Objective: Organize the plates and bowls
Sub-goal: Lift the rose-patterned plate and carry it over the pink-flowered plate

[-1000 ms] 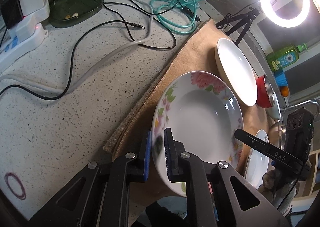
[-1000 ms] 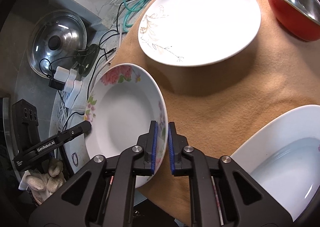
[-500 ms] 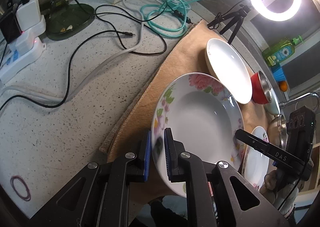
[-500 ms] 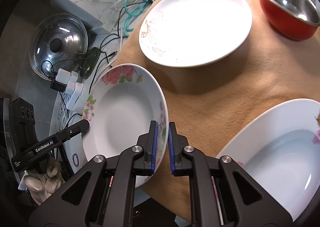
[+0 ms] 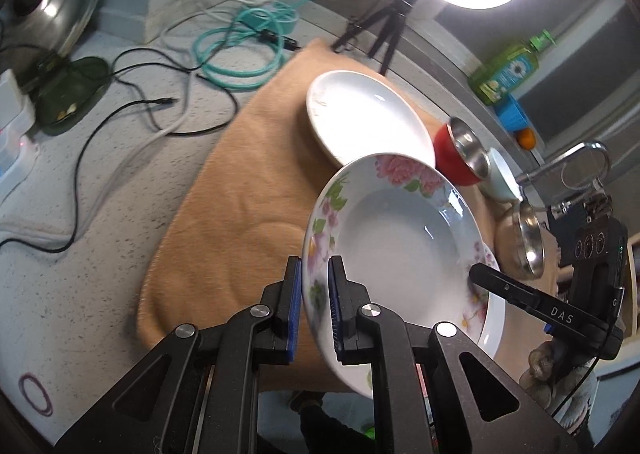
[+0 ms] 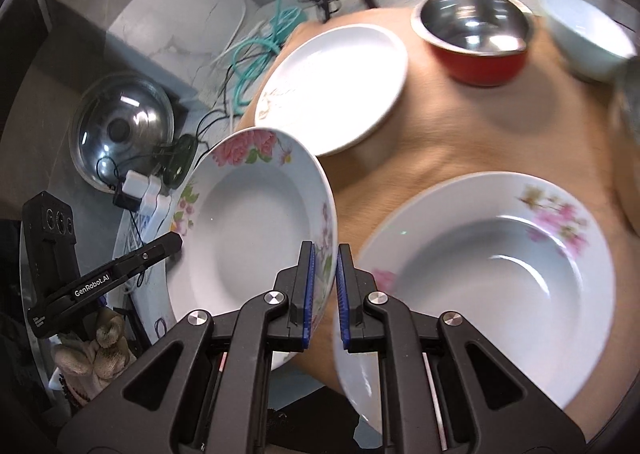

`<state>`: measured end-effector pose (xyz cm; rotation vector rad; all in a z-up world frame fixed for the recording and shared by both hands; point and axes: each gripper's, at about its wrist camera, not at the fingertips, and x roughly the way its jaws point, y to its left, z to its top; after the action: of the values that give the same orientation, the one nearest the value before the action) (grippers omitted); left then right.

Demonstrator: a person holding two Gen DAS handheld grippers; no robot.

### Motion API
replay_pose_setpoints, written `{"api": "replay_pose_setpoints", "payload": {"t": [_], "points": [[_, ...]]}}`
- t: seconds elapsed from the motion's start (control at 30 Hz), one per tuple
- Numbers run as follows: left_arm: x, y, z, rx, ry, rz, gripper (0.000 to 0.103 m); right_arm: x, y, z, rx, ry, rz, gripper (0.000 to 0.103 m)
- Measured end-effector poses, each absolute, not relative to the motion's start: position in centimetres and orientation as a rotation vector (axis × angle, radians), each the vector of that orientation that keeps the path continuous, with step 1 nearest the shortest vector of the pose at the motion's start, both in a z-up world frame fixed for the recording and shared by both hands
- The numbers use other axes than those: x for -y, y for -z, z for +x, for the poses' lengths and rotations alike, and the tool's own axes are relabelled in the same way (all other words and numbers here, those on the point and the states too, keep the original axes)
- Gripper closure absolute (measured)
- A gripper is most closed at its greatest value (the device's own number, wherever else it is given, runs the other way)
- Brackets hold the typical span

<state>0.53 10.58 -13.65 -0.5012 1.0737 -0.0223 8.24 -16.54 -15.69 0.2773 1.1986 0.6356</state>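
**Flowered plate carried between two grippers**

The left gripper [image 5: 313, 294] and right gripper [image 6: 324, 290] each have their jaws clamped on opposite rims of the flowered plate [image 6: 256, 225], held tilted above the tan cloth [image 5: 240, 189]. It probably belongs on the second flowered plate [image 6: 492, 266] lying on the cloth beside it. Both hands should keep level, lower together and release only once it rests there. The right view is blurred, and the plate hides the cloth beneath.
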Motion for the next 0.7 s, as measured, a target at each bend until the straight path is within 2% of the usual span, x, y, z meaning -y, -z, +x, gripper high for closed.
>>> {"api": "replay_pose_setpoints", "payload": {"t": [0.27,0.7], "points": [[-5.6,13.9,2.3,-1.115,0.15,-0.436,0.092,22.7,15.0,7.1,-1.178,-0.52,0.333,0.093],[1.3,15.6,4.0,-1.197,0.288,-0.323,0.092,29.8,17.0,5.0,-1.205,-0.345,0.409,0.093]]}}
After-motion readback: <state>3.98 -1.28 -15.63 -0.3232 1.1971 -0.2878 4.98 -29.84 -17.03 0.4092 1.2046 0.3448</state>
